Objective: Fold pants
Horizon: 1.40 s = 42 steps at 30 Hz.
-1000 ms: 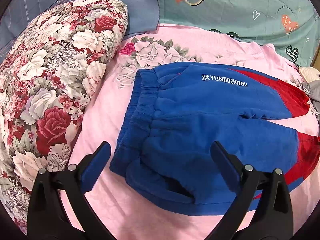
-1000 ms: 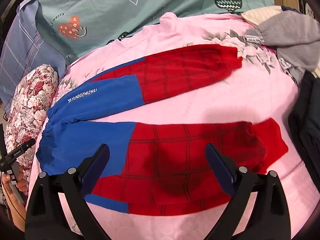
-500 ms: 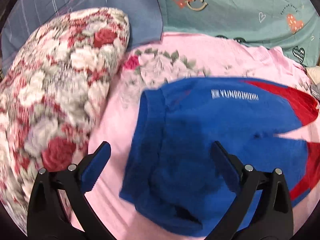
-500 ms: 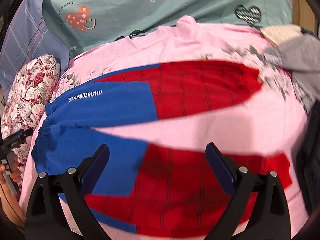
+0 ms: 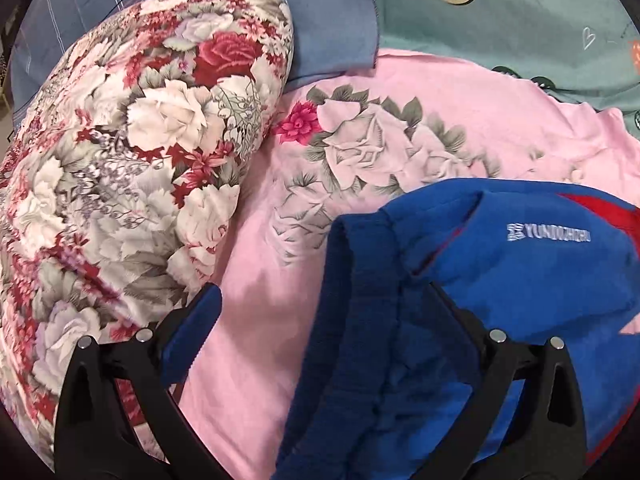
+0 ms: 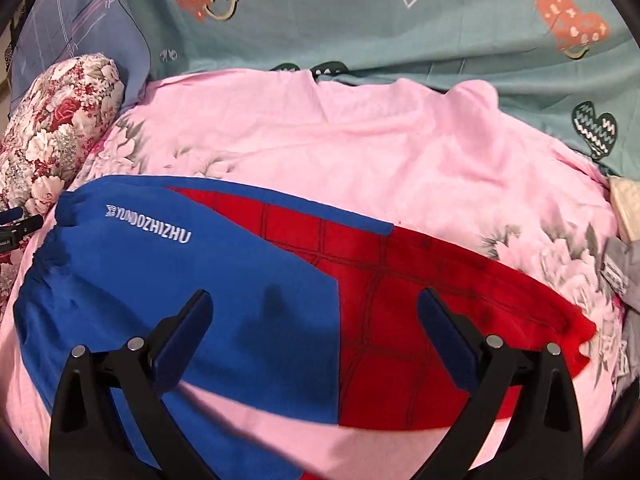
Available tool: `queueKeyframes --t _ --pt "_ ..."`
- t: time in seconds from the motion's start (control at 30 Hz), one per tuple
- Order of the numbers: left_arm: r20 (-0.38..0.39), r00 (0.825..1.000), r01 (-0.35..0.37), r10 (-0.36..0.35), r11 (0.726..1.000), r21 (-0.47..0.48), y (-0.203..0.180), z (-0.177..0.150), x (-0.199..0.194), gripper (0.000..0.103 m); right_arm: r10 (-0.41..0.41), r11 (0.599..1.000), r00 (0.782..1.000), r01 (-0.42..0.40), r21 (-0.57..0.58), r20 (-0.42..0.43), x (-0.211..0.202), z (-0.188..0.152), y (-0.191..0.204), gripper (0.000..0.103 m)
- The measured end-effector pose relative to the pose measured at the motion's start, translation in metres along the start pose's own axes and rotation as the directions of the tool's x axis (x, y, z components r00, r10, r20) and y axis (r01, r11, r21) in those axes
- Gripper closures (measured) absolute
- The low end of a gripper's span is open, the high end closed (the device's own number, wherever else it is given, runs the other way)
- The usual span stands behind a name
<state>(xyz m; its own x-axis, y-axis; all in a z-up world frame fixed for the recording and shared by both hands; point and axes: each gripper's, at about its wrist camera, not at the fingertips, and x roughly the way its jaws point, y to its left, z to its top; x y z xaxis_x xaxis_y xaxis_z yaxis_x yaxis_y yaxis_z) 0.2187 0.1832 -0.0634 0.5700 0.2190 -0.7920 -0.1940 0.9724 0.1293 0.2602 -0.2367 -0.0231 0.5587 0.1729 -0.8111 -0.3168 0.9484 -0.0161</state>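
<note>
Blue and red pants (image 6: pixel 248 280) with white lettering lie spread on the pink floral sheet (image 6: pixel 360 152), waistband to the left, red legs to the right. In the left wrist view the blue waistband (image 5: pixel 360 320) is close and bunched. My left gripper (image 5: pixel 320 320) is open, low over the waistband, its right finger (image 5: pixel 456 320) against the blue cloth. My right gripper (image 6: pixel 312 320) is open over the far leg, near where blue meets red; the near leg is mostly hidden beneath it.
A red and white floral pillow (image 5: pixel 120 184) lies left of the waistband. A teal heart-print cover (image 6: pixel 400 32) and a blue pillow (image 5: pixel 328 12) lie at the back. Grey and cream clothes (image 6: pixel 624 248) sit at the right edge.
Both grippers moved forward and lower toward the pants. The left one shifted left onto the waistband, which now looks bunched. The right one moved from the near leg to the far leg.
</note>
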Motion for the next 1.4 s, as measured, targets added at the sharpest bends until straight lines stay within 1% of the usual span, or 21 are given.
queueKeyframes --t 0.13,0.3,0.37,0.43,0.47,0.5,0.53,0.57,0.6,0.63,0.73,0.83,0.9,1.0,1.1,1.17,1.2,1.23,1.3,1.33,1.4 --pt "-0.035 0.999 0.014 -0.015 1.0 -0.015 -0.002 0.01 0.024 0.003 -0.015 0.999 1.0 0.015 -0.046 -0.007 0.021 0.01 -0.01 0.001" --pt "0.011 1.0 0.007 -0.008 0.997 0.072 -0.028 0.026 0.035 0.003 -0.002 0.991 0.999 -0.004 -0.131 -0.043 0.047 0.029 -0.013 0.001" --pt "0.014 1.0 0.014 -0.016 0.993 0.116 -0.042 0.03 0.039 0.011 -0.004 0.983 0.997 -0.01 -0.184 -0.073 0.057 0.036 -0.01 0.001" --pt "-0.009 1.0 0.03 -0.029 0.988 0.153 -0.053 0.031 0.045 0.044 -0.024 0.974 0.997 0.006 -0.227 -0.076 0.064 0.041 -0.005 0.004" --pt "-0.022 1.0 0.02 -0.016 0.986 0.164 -0.057 0.031 0.049 0.049 -0.015 0.971 0.996 -0.006 -0.238 -0.085 0.068 0.044 -0.004 0.01" --pt "-0.023 1.0 0.023 -0.019 0.986 0.168 -0.059 0.032 0.051 0.057 -0.009 0.972 0.995 -0.016 -0.235 -0.103 0.072 0.045 -0.004 0.027" --pt "-0.021 1.0 0.024 -0.02 0.984 0.175 -0.061 0.032 0.052 0.061 0.002 0.973 0.991 -0.033 -0.228 -0.134 0.079 0.045 -0.003 0.032" --pt "-0.015 1.0 0.02 -0.018 0.982 0.186 -0.063 0.031 0.051 0.062 0.045 0.977 0.991 -0.071 -0.201 -0.129 0.079 0.047 -0.004 0.051" --pt "-0.013 1.0 0.024 -0.022 0.982 0.186 -0.063 0.032 0.05 0.064 0.052 0.977 0.991 -0.076 -0.201 -0.122 0.077 0.048 -0.003 0.087" --pt "-0.01 0.999 0.032 -0.03 0.983 0.18 -0.061 0.032 0.048 0.064 0.08 0.975 0.988 -0.104 -0.196 -0.129 0.075 0.048 -0.001 0.099" --pt "0.026 0.996 0.076 -0.08 0.99 0.121 -0.046 0.036 0.024 0.065 0.085 0.978 0.99 -0.103 -0.179 -0.109 0.059 0.047 0.006 0.099" --pt "0.089 0.988 0.121 -0.129 0.989 0.089 -0.03 0.037 -0.017 0.065 0.197 0.973 0.98 -0.197 -0.116 -0.016 0.005 0.044 0.004 0.1" --pt "0.147 0.974 0.166 -0.174 0.984 0.066 -0.01 0.027 -0.057 0.065 0.261 0.96 0.964 -0.253 -0.115 0.053 -0.047 0.03 0.005 0.1" --pt "0.202 0.956 0.207 -0.211 0.977 0.044 0.014 -0.002 -0.096 0.064 0.349 0.932 0.932 -0.335 -0.138 0.093 -0.11 -0.011 0.015 0.099" --pt "0.188 0.952 0.24 -0.241 0.97 0.031 0.027 -0.046 -0.11 0.063 0.383 0.917 0.921 -0.37 -0.147 0.073 -0.14 -0.071 0.03 0.099" --pt "0.15 0.962 0.224 -0.227 0.974 0.038 0.026 -0.08 -0.103 0.053 0.39 0.915 0.92 -0.382 -0.13 0.036 -0.137 -0.11 0.042 0.099" --pt "0.124 0.97 0.209 -0.211 0.977 0.033 0.027 -0.092 -0.097 0.035 0.387 0.917 0.922 -0.383 -0.114 0.017 -0.129 -0.127 0.047 0.098" --pt "0.094 0.975 0.2 -0.201 0.98 0.022 0.028 -0.103 -0.091 0.023 0.378 0.921 0.926 -0.378 -0.094 -0.017 -0.117 -0.142 0.051 0.095" --pt "0.021 0.975 0.221 -0.221 0.974 -0.043 0.038 -0.124 -0.082 0.021 0.329 0.941 0.938 -0.335 -0.05 -0.107 -0.09 -0.17 0.06 0.085" --pt "0.0 0.97 0.241 -0.241 0.967 -0.079 0.045 -0.129 -0.081 0.018 0.321 0.945 0.94 -0.326 -0.03 -0.115 -0.085 -0.178 0.062 0.083" --pt "-0.013 0.965 0.256 -0.261 0.955 -0.149 0.06 -0.137 -0.086 0.01 0.341 0.939 0.934 -0.344 -0.011 -0.104 -0.087 -0.184 0.063 0.055"
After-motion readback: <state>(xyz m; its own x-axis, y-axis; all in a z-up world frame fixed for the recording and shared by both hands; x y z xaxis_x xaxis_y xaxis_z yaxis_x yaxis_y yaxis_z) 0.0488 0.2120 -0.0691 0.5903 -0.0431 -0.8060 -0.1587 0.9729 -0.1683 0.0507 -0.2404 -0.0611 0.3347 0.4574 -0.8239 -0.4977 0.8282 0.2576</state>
